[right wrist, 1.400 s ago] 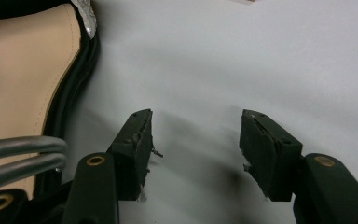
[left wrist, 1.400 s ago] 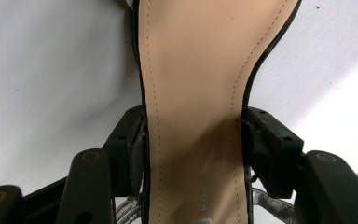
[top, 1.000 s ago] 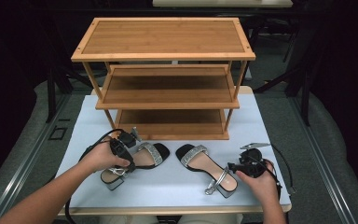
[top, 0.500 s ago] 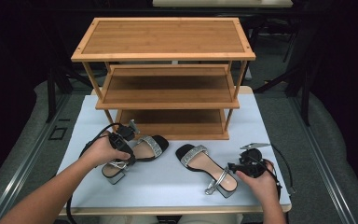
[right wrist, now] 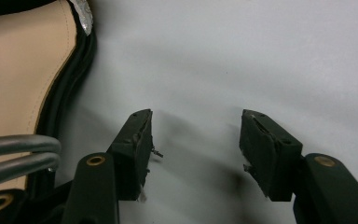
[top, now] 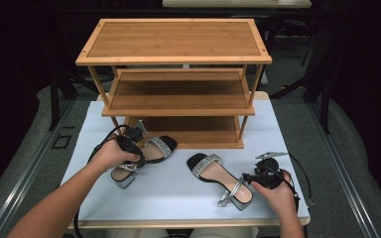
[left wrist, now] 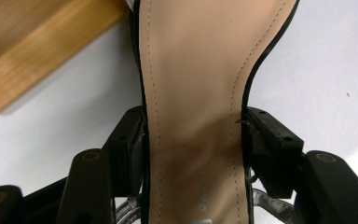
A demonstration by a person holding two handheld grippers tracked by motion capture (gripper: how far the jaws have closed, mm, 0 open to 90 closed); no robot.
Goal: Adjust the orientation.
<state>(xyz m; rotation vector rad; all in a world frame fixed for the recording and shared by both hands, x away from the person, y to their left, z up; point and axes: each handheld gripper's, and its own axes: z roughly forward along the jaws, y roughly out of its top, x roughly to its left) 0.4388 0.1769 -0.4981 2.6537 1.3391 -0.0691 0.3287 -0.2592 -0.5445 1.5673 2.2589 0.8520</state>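
High view: a white table (top: 278, 129) in a dim room carries one three-tier wooden rack (top: 176, 74) and two sandals. The left sandal (top: 146, 153) points toe-first at the rack; the right sandal (top: 221, 178) lies diagonally.

Left gripper view: the left gripper (left wrist: 193, 140) clamps the left sandal's waist.

Right gripper view: the right gripper (right wrist: 196, 144) gapes wide over bare table beside the right sandal.

Item count, table area

Two silver-strapped heeled sandals, one at left (top: 146, 154) and one at right (top: 221, 176); one three-tier wooden shoe rack (top: 174, 74); two handheld grippers (top: 129, 148) (top: 258, 177).
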